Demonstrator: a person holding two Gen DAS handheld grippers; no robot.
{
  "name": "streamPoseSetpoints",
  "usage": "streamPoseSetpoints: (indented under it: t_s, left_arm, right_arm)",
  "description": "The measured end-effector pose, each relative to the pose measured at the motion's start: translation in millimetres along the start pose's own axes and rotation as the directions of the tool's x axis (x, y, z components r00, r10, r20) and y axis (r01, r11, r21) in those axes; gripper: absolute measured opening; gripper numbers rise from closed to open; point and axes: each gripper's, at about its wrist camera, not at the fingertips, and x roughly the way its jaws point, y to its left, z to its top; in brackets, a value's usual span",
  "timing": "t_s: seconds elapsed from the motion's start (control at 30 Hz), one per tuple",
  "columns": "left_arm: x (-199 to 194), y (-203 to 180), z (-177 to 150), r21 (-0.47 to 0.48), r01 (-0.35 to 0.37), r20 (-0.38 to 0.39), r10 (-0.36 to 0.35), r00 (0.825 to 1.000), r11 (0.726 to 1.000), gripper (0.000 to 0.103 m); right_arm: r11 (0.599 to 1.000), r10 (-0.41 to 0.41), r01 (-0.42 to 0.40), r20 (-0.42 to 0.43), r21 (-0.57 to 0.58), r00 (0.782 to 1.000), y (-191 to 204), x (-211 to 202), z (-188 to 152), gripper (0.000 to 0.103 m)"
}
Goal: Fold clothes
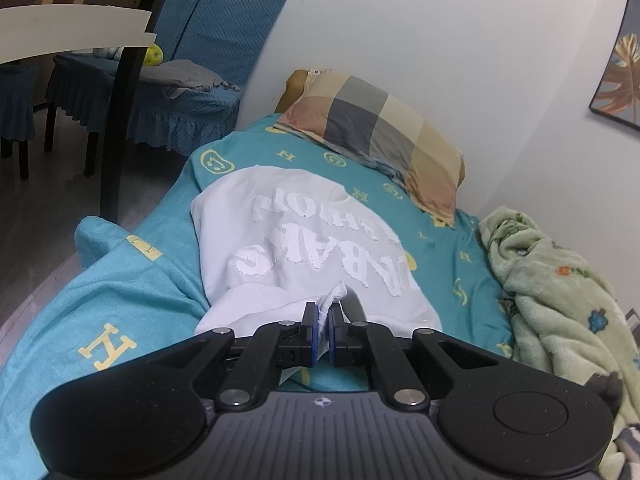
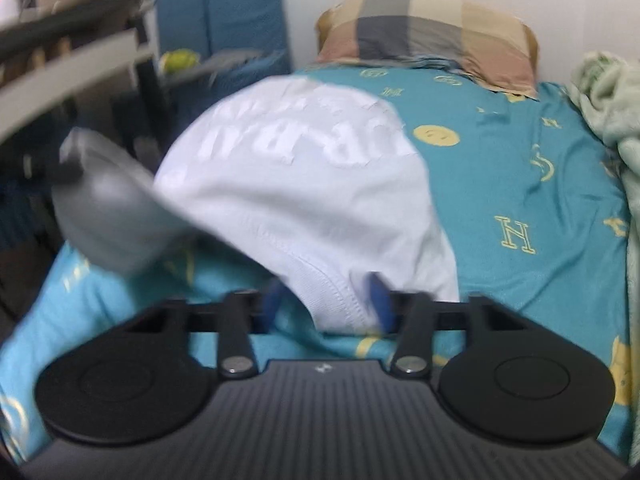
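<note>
A white T-shirt (image 1: pixel 304 240) with raised white lettering lies on the teal bedsheet (image 1: pixel 132 292). My left gripper (image 1: pixel 324 316) is shut on a bunched edge of the shirt at its near end, and the pinched fabric pokes up between the blue pads. In the blurred right wrist view the same T-shirt (image 2: pixel 304 184) shows its stitched hem nearest me. That hem sits between the fingers of my right gripper (image 2: pixel 326 300), whose blue pads (image 2: pixel 379 298) stand apart and do not press on it.
A checked pillow (image 1: pixel 376 136) lies at the head of the bed by the white wall. A pale green fleece blanket (image 1: pixel 560 288) is heaped along the right side. Blue-covered chairs (image 1: pixel 188 92) and a dark table leg (image 1: pixel 120 128) stand left of the bed. A blurred grey shape (image 2: pixel 104 208) hangs left.
</note>
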Motion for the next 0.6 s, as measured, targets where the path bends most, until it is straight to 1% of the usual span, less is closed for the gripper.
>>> streamPoseSetpoints:
  t_s: [0.03, 0.17, 0.23, 0.27, 0.3, 0.33, 0.4, 0.43, 0.47, 0.6]
  left_arm:
    - [2, 0, 0, 0.004, -0.004, -0.005, 0.004, 1.000, 1.000, 0.005]
    - [6, 0, -3, 0.024, -0.007, -0.026, 0.008, 1.000, 1.000, 0.006]
    - [6, -3, -4, 0.049, -0.010, -0.027, 0.011, 1.000, 0.999, 0.008]
    - [5, -5, -5, 0.067, -0.014, -0.025, 0.016, 1.000, 0.998, 0.013]
    - [3, -7, -6, 0.083, -0.014, -0.026, 0.016, 1.000, 0.996, 0.021]
    - [2, -9, -8, 0.093, -0.005, -0.033, 0.008, 0.999, 0.996, 0.024]
    - [-1, -12, -11, 0.110, 0.016, -0.053, -0.010, 0.999, 0.994, 0.036]
    - [-3, -15, -13, 0.125, 0.024, -0.059, -0.016, 0.998, 0.992, 0.040]
    - [-5, -18, -15, 0.143, 0.030, -0.064, -0.021, 0.998, 0.989, 0.048]
    - [-6, -34, -24, 0.245, 0.040, -0.071, -0.023, 0.997, 0.969, 0.054]
  right_arm:
    - [0.999, 0.012, -0.013, 0.027, 0.032, 1.000, -4, -5, 2, 0.018]
    - [0.987, 0.060, -0.076, 0.112, 0.142, 0.992, -19, -21, 13, 0.014]
    - [0.983, 0.074, -0.096, 0.144, 0.155, 0.987, -19, -29, 18, 0.014]
    - [0.982, 0.079, -0.104, 0.159, 0.156, 0.984, -18, -33, 20, 0.014]
    - [0.981, 0.084, -0.112, 0.174, 0.157, 0.981, -18, -37, 22, 0.014]
    - [0.980, 0.089, -0.120, 0.189, 0.158, 0.978, -17, -42, 25, 0.014]
    - [0.978, 0.100, -0.134, 0.206, 0.157, 0.973, -16, -47, 28, 0.014]
    - [0.978, 0.104, -0.138, 0.211, 0.154, 0.972, -16, -49, 29, 0.014]
    - [0.979, 0.107, -0.141, 0.213, 0.149, 0.971, -16, -51, 30, 0.014]
    - [0.976, 0.125, -0.161, 0.228, 0.145, 0.966, -16, -58, 32, 0.014]
